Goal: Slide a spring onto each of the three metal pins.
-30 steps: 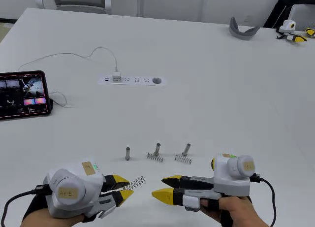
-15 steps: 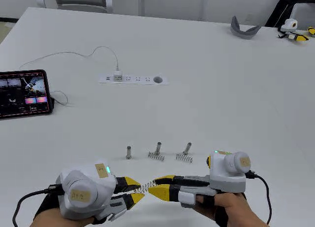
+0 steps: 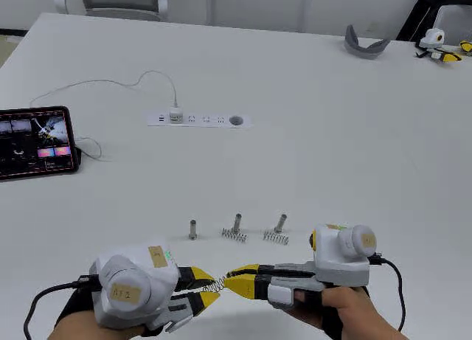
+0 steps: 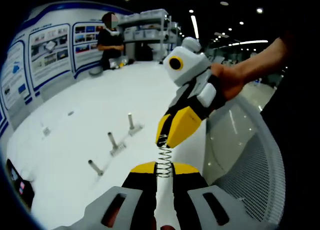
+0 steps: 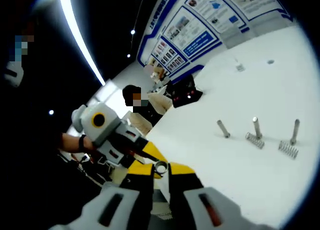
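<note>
The right gripper point(image 3: 237, 282) has closed the gap since 1 s ago, when it hung well apart with its jaws spread. Its yellow tips now meet the free end of the spring point(image 3: 215, 284). The left gripper point(image 3: 205, 286) has its jaws narrow and clamped on the spring's other end. In the left gripper view the right tips look pinched together on the top coil, so both grippers appear to hold the 1 spring between them, just above the table's point(image 3: 332, 155) near edge.

The spring is a thin, bright wire coil, short and open-wound. It is stretched nearly straight between the 2 sets of tips.

This looks like a handover or regrip ahead of threading. The next move probably calls for 1 gripper to let go while the other turns the coil upright, with its open end down over a pin's tip.

Farther out, the 3 pins stand upright in a row. The left pin point(image 3: 192, 229) is bare. A loose spring point(image 3: 234, 235) lies on its side at the foot of the middle pin point(image 3: 237, 223), and another spring point(image 3: 276, 238) lies by the right pin point(image 3: 281, 223). Neither is threaded, so no pin is done yet.
</note>
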